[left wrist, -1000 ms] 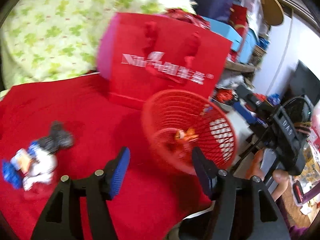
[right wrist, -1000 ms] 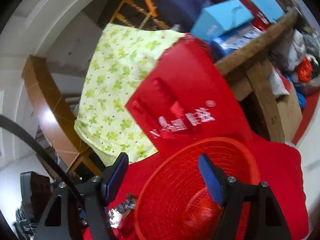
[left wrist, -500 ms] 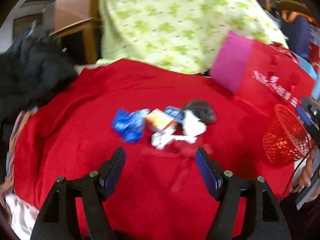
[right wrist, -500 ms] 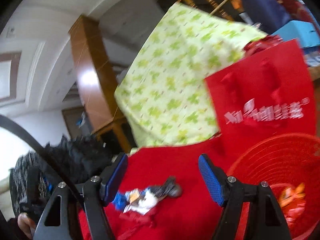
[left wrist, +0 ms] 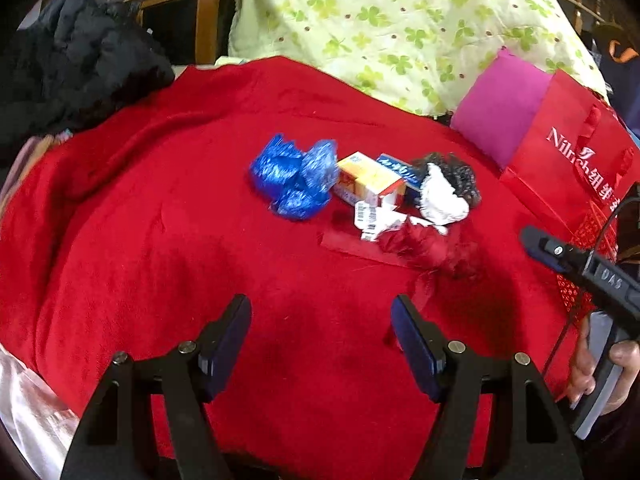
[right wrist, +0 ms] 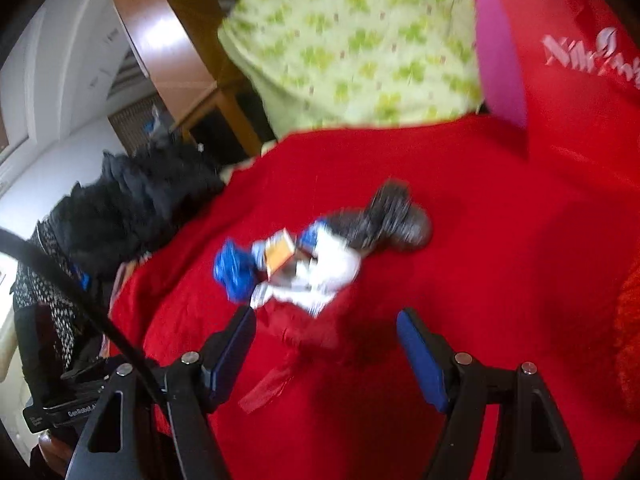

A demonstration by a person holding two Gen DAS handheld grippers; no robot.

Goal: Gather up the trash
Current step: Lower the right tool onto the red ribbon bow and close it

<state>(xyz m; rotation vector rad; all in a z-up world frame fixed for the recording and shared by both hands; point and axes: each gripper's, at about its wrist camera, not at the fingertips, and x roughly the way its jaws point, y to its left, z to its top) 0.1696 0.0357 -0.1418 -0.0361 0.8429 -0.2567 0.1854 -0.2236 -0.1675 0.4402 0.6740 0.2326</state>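
Observation:
A pile of trash lies on the red blanket: a crumpled blue wrapper, an orange and white box, white paper, a dark crumpled wrapper and a crumpled red wrapper. My left gripper is open and empty, a little short of the pile. My right gripper is open and empty, just short of the same pile. The red mesh basket shows at the right edge, partly behind the right gripper body.
A red paper bag with a pink side stands at the back right. A green clover-print cloth rises behind the blanket. A black coat lies at the back left. The blanket's front edge drops off at the lower left.
Both grippers have swung left from the red basket to face the trash pile. The basket has left the middle of both views. Both stay open.

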